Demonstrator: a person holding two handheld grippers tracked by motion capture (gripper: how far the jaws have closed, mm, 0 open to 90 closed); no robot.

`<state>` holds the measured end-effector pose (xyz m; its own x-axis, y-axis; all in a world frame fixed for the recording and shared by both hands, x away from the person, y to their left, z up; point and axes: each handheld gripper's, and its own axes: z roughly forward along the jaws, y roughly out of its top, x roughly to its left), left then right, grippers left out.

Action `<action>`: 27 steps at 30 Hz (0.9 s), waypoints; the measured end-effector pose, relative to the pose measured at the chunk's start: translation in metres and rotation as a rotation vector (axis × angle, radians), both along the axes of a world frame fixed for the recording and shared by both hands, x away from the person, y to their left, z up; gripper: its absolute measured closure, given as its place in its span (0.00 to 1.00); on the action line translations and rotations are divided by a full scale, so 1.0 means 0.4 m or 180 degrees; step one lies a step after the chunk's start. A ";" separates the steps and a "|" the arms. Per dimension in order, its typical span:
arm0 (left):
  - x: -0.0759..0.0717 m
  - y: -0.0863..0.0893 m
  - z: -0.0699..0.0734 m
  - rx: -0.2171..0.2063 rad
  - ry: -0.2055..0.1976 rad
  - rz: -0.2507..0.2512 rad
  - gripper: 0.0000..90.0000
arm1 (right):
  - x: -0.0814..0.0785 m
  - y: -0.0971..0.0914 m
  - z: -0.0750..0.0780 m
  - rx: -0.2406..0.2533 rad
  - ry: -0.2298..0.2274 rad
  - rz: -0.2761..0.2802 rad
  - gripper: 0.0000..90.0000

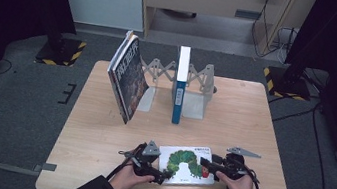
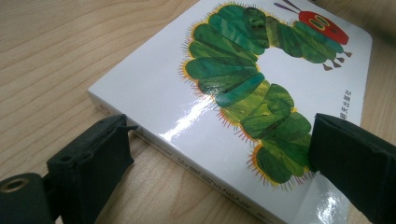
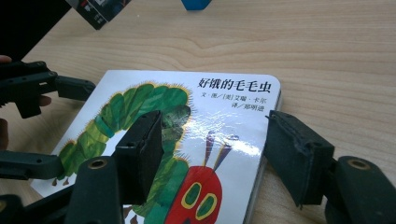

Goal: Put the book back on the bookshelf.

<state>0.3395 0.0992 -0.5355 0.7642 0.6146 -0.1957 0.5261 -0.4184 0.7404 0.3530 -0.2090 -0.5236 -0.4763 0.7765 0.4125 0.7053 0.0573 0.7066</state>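
Both grippers are working on the caterpillar book [image 1: 187, 165], which is lying flat, cover up, near the front edge of the table [image 1: 254, 117], between the two hands. The left gripper [image 1: 157, 172] is sitting at the book's left end with its jaws standing apart: in the left gripper view one jaw is resting on the wood just off the spine edge, the other is over the cover, neither clamping. The right gripper [image 1: 206, 165] is straddling the right end, one jaw above the cover, the other just off the edge on the table side; jaws parted, not visibly pressing, so nothing is held yet. Step looks like lining up for a grasp to lift the book, probably towards the folding book rack [image 1: 193, 85] at the back, where a blue-spined book [image 1: 179, 83] is standing upright and a dark book [image 1: 128, 76] is leaning. Next move is calling for getting a jaw under an edge, then closing. Cover is reading 好饿的毛毛虫, with small credit lines beneath, too small to read surely; spine print is unreadable.
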 end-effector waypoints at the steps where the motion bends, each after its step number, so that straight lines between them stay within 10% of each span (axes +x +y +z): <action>1: 0.000 0.000 0.000 -0.0005 0.0002 0.0002 0.05 | 0.000 -0.001 0.001 0.0015 -0.0014 -0.0004 0.41; 27: 0.002 0.008 -0.001 -0.0113 0.0086 0.0001 0.02 | -0.007 -0.010 0.043 0.0430 -0.0239 -0.0149 0.44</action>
<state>0.3403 0.1023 -0.5359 0.7582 0.6071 -0.2379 0.5461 -0.3919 0.7404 0.3502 -0.2129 -0.5065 -0.4741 0.7386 0.4793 0.6500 -0.0735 0.7564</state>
